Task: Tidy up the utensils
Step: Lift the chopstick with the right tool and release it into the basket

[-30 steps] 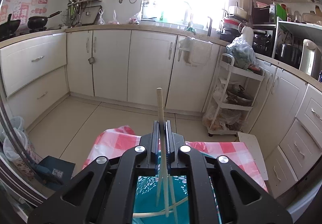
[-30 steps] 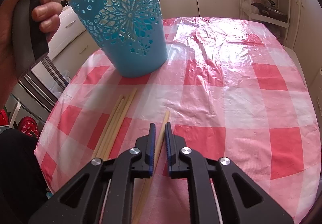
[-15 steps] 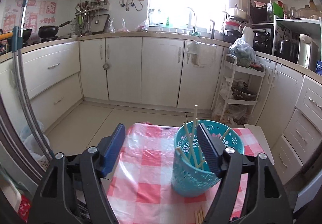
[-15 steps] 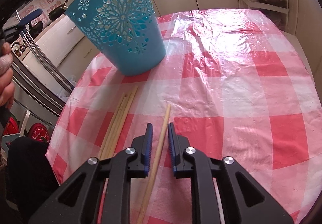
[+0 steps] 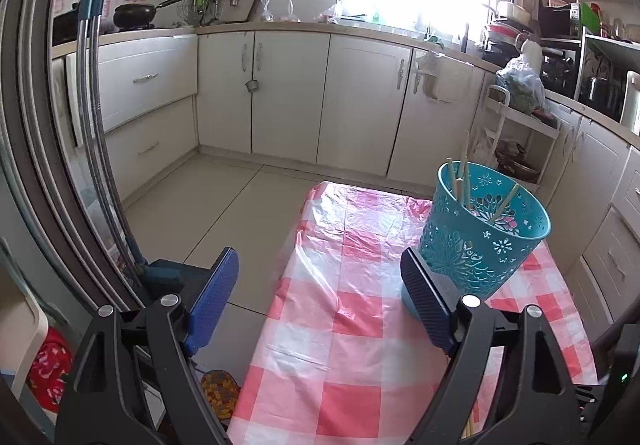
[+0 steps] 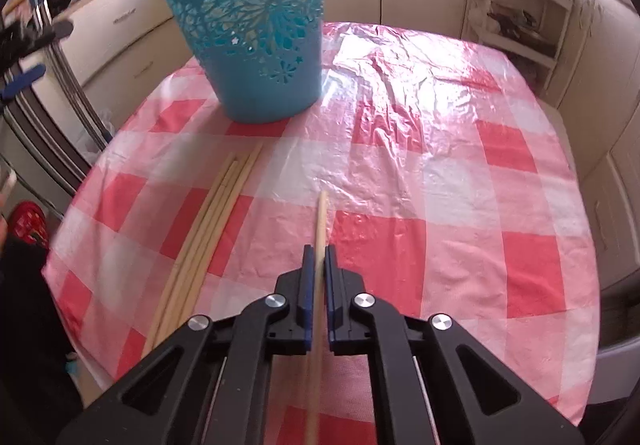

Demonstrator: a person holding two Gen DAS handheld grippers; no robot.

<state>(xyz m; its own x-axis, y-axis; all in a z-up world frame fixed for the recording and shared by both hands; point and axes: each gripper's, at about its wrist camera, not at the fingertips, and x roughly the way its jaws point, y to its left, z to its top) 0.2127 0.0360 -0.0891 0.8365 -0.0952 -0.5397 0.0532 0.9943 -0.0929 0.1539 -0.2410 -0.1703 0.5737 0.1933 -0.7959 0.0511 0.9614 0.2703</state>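
Observation:
A turquoise cut-out basket [image 5: 480, 245] stands on the red-and-white checked tablecloth [image 5: 340, 325] and holds several pale chopsticks [image 5: 460, 181]. My left gripper [image 5: 318, 257] hovers over the table's left edge, to the left of the basket. Its jaws are opening, with nothing between them. In the right wrist view the basket [image 6: 256, 45] is at the far left of the table. My right gripper [image 6: 319, 249] is shut on a single chopstick [image 6: 322, 213] that points away toward the basket. Several more chopsticks [image 6: 212, 213] lie bunched on the cloth to its left.
A metal pole [image 5: 92, 125] with a blue clip rises close on the left. White cabinets [image 5: 288, 93] line the far wall beyond bare floor tiles [image 5: 224, 205]. A white shelf trolley [image 5: 516, 137] stands behind the basket.
The left gripper let its chopstick go into the basket, opened wide and drew back and left of it. The right gripper closed on the single chopstick on the cloth.

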